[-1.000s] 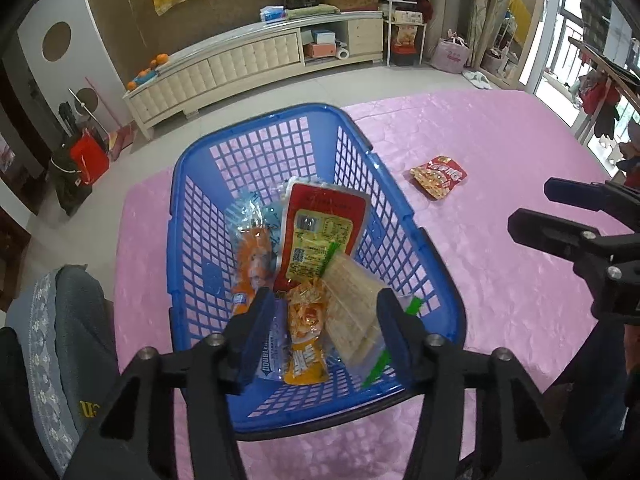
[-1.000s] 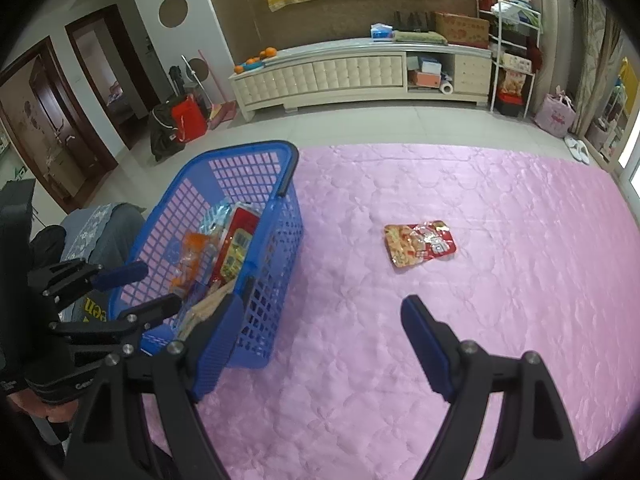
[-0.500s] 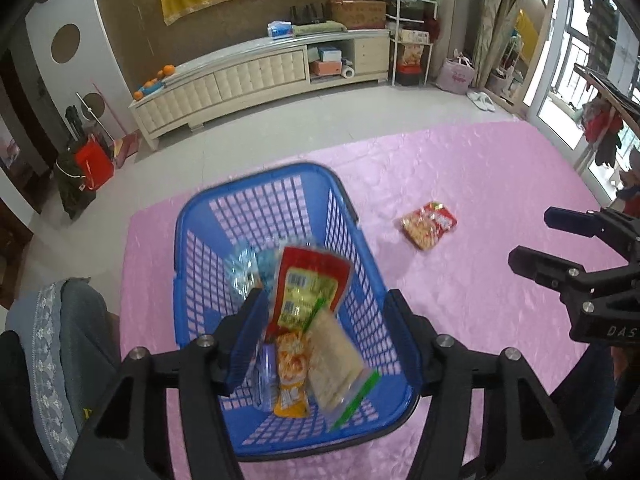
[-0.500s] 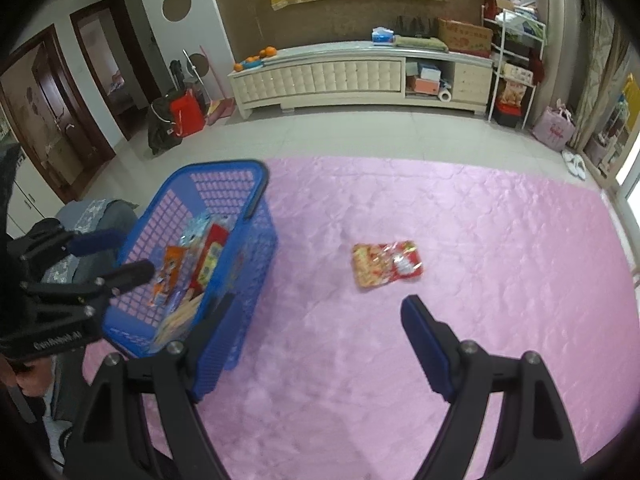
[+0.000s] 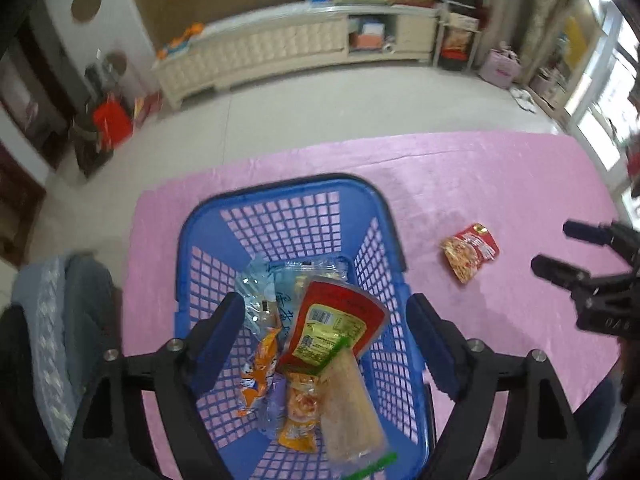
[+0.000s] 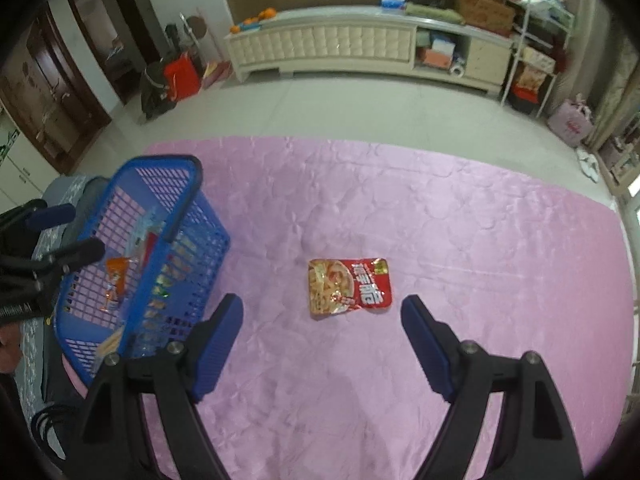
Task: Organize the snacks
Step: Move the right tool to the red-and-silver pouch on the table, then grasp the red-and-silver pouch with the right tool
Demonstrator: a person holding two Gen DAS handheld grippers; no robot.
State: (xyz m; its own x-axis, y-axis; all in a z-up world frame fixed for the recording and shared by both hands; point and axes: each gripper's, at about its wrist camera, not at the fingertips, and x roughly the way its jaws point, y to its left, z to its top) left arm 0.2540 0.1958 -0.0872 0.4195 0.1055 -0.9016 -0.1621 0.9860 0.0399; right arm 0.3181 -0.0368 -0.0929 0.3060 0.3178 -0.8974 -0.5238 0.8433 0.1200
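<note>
A blue plastic basket (image 5: 288, 208) sits at the left of the pink tablecloth and holds several snack packs, among them a red and yellow pack (image 5: 332, 328). It also shows in the right wrist view (image 6: 188, 188). A red snack packet (image 6: 349, 286) lies flat on the cloth right of the basket; it also shows in the left wrist view (image 5: 470, 251). My left gripper (image 5: 326, 344) is open and empty above the basket. My right gripper (image 6: 322, 336) is open and empty, just short of the red packet.
The pink tablecloth (image 6: 460, 240) ends at a far edge with grey floor beyond. A long white cabinet (image 6: 340, 46) stands at the far wall. A grey cushioned chair (image 5: 64, 320) is at the table's left side.
Both grippers have drawn back and risen. The basket now sits further ahead of my left gripper. My right gripper has swung so the red packet lies centred between its fingers.
</note>
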